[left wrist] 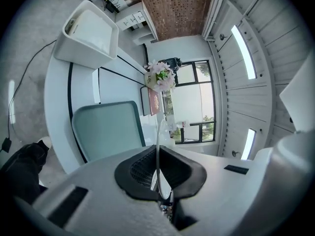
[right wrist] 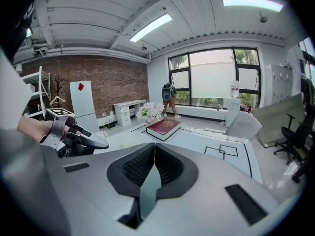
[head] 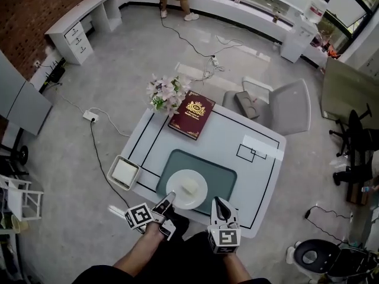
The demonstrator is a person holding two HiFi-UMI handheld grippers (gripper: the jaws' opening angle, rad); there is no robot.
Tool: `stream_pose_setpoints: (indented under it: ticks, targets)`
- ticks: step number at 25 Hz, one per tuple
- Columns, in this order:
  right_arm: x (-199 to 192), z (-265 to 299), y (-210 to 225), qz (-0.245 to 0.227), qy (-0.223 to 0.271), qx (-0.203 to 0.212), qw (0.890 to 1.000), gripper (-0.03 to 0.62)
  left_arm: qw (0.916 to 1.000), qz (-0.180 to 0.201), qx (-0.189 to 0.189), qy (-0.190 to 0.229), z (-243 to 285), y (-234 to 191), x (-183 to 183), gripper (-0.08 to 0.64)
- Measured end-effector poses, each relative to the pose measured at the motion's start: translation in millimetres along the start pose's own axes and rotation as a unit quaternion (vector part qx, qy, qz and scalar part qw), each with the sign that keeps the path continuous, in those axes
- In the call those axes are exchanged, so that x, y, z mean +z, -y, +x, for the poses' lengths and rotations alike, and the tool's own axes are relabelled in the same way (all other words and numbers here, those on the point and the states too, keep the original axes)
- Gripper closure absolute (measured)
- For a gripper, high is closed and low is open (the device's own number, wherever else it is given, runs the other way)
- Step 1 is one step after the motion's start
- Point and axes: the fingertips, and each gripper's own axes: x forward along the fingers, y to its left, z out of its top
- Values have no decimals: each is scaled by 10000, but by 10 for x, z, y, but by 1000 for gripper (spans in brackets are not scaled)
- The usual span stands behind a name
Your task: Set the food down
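Observation:
A white plate [head: 186,189] carries a pale block of food [head: 189,186] and sits over the near edge of the teal placemat [head: 219,173]. My left gripper [head: 169,197] is shut on the plate's near-left rim. In the left gripper view that rim shows as a thin white edge [left wrist: 157,146] between the jaws. Whether the plate rests on the mat I cannot tell. My right gripper [head: 220,205] hovers just right of the plate at the table's front edge. Its jaws are shut with nothing in them [right wrist: 154,146].
On the white table [head: 260,176] lie a red book [head: 192,114], a bunch of flowers [head: 166,93] at the far-left corner, and a white strip of paper [head: 263,147] on the right. A square white dish [head: 124,172] hangs off the left edge. A grey chair [head: 284,105] stands behind.

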Motion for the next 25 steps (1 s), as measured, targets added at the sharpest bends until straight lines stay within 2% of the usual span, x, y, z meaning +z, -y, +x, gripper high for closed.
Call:
stream_pose_setpoints:
  ticks: [5,11,18,25]
  targets:
    - [-5,49,117,96,-107,-137,9998,583,9999,43,15,-105,188,-19,92,548]
    - [-99,6,285,166,-252,-125,9995,583,10000,10,-29,8,345,-18,130,548]
    - [-131,-7,405,-17,-269,75,9996,583,9995,266,131,-59,564,-70,32,548]
    - [-248,-74,484,162,-354,8,9992,583,9989,300,231,-269,854,-203,-152,548]
